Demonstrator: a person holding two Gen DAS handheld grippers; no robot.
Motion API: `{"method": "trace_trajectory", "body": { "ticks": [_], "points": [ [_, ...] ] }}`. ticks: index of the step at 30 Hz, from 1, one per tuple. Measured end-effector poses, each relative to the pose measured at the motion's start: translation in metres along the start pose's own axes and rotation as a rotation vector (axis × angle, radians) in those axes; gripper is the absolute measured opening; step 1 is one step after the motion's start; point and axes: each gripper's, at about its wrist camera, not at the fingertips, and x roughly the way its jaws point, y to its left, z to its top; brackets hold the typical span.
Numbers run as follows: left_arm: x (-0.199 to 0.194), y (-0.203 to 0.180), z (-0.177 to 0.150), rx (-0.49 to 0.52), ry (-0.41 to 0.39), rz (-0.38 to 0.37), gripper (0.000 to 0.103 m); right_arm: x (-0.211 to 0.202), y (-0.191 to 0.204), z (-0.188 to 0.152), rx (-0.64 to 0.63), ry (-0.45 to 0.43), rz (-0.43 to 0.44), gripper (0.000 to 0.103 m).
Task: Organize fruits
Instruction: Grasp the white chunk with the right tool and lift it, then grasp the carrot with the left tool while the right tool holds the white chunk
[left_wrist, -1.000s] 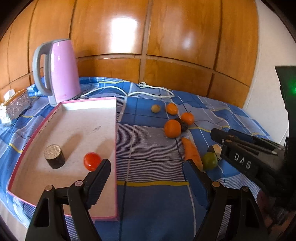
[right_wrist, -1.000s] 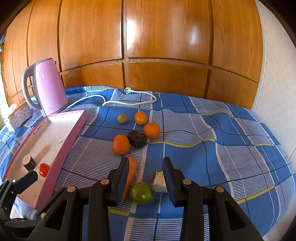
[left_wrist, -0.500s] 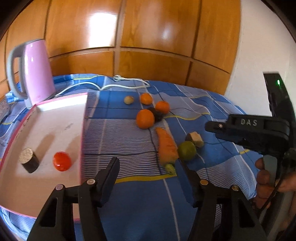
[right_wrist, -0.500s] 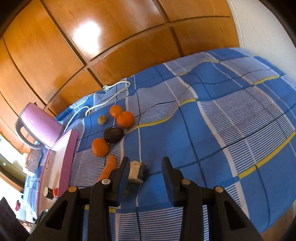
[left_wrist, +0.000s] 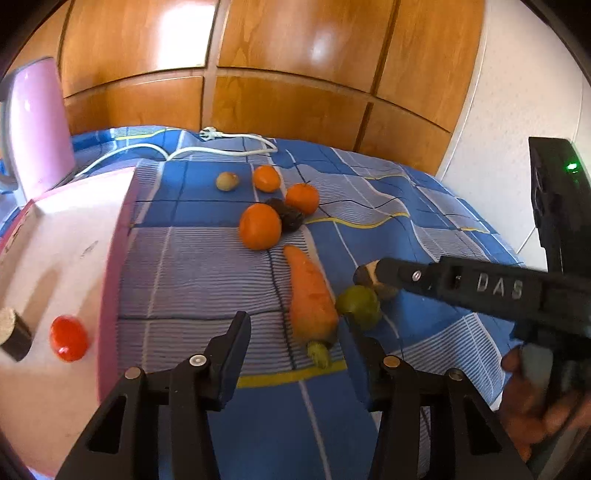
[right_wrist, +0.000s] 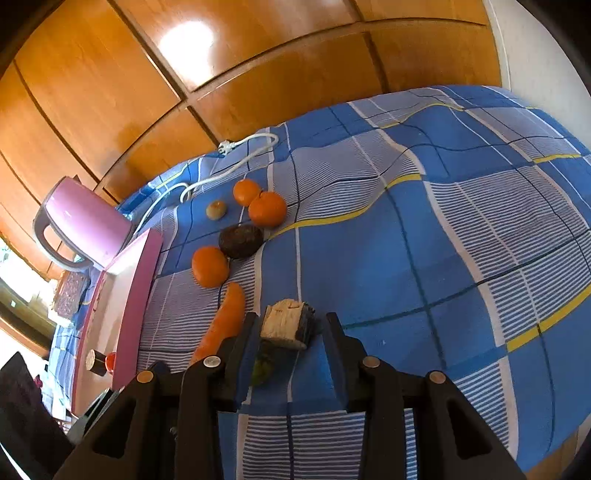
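- The long orange carrot (left_wrist: 309, 291) lies on the blue checked bedspread (left_wrist: 406, 229), its green stub towards me, touching the small green fruit (left_wrist: 359, 305); I judge it my next pick.
- The loose fruit sits in one cluster: three round orange tangerines (left_wrist: 259, 226), a dark wrinkled avocado (right_wrist: 241, 240) and a small tan fruit (left_wrist: 226, 181), all apart from the pink-rimmed white tray (left_wrist: 110, 295) where a red tomato (left_wrist: 68, 342) and a dark cork-topped cylinder (left_wrist: 13, 334) already sit.
- My left gripper (left_wrist: 295, 354) is closing, jaws either side of the carrot's stub, nothing pinched yet.
- My right gripper (right_wrist: 290, 349) stands narrowly parted around the pale bark-edged wood chunk (right_wrist: 286, 323), its left pad close against it. I cannot tell whether it grips.
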Motion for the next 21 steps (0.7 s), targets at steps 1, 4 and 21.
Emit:
{"method": "trace_trajectory", "body": {
  "ticks": [1, 4, 21],
  "points": [
    [0.003, -0.001, 0.002, 0.001, 0.008, -0.005, 0.050, 0.001, 0.000, 0.000, 0.000, 0.004, -0.001, 0.036],
    [0.013, -0.002, 0.005, -0.003, 0.034, -0.017, 0.050, 0.007, 0.000, 0.001, 0.004, 0.016, -0.003, 0.036],
    [0.030, -0.003, 0.007, 0.020, 0.044, 0.036, 0.042, 0.030, 0.008, 0.002, -0.037, 0.046, -0.124, 0.035]
  ]
}}
